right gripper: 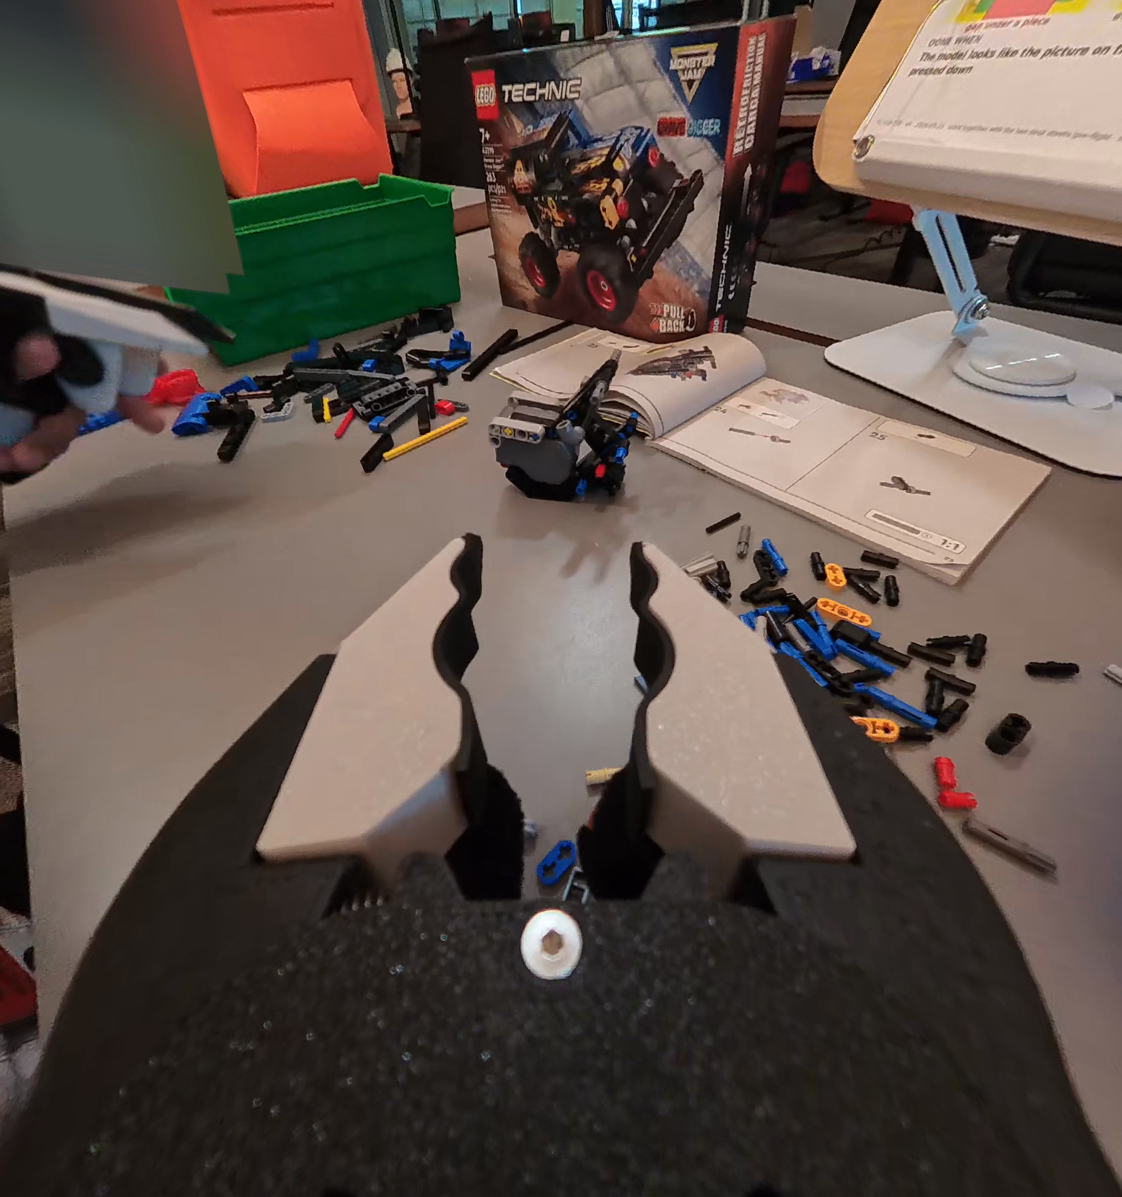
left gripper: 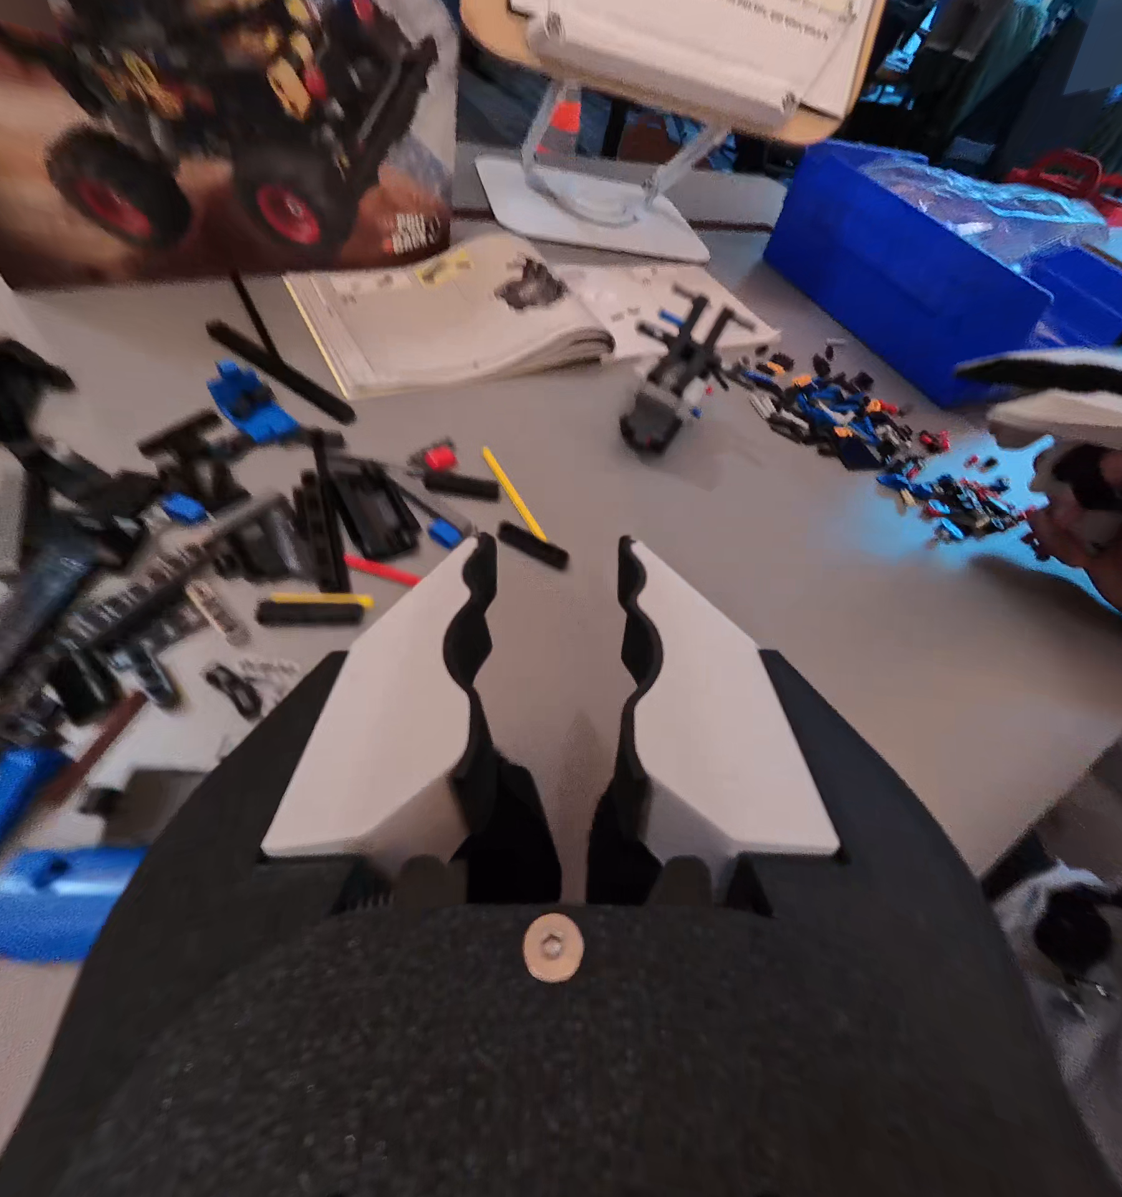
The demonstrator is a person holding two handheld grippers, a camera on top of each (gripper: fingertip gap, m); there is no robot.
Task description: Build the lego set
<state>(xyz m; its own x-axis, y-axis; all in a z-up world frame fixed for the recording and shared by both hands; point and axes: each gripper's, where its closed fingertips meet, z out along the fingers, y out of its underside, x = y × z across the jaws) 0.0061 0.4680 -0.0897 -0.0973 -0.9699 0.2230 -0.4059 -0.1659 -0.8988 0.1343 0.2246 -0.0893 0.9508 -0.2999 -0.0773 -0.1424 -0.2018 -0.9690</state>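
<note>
A partly built grey and black model (right gripper: 555,440) with blue pins stands on the grey table beside the open instruction booklet (right gripper: 804,447); it also shows in the left wrist view (left gripper: 668,388). My right gripper (right gripper: 555,550) is open and empty, just short of the model. My left gripper (left gripper: 557,550) is open and empty above the table, with a short black beam (left gripper: 532,545) just beyond its left fingertip. Loose black, blue, red and yellow parts (left gripper: 221,531) lie to its left. Small pins and connectors (right gripper: 856,641) lie right of my right gripper.
The set's box (right gripper: 617,188) stands behind the model. A green bin (right gripper: 345,259) is at the back left, a blue bin (left gripper: 921,272) at the right. A white stand (right gripper: 999,382) holds a page. The other gripper, held by a hand, shows at each view's edge (right gripper: 92,317). Some 30 centimetres of space lies between my two pairs of fingers.
</note>
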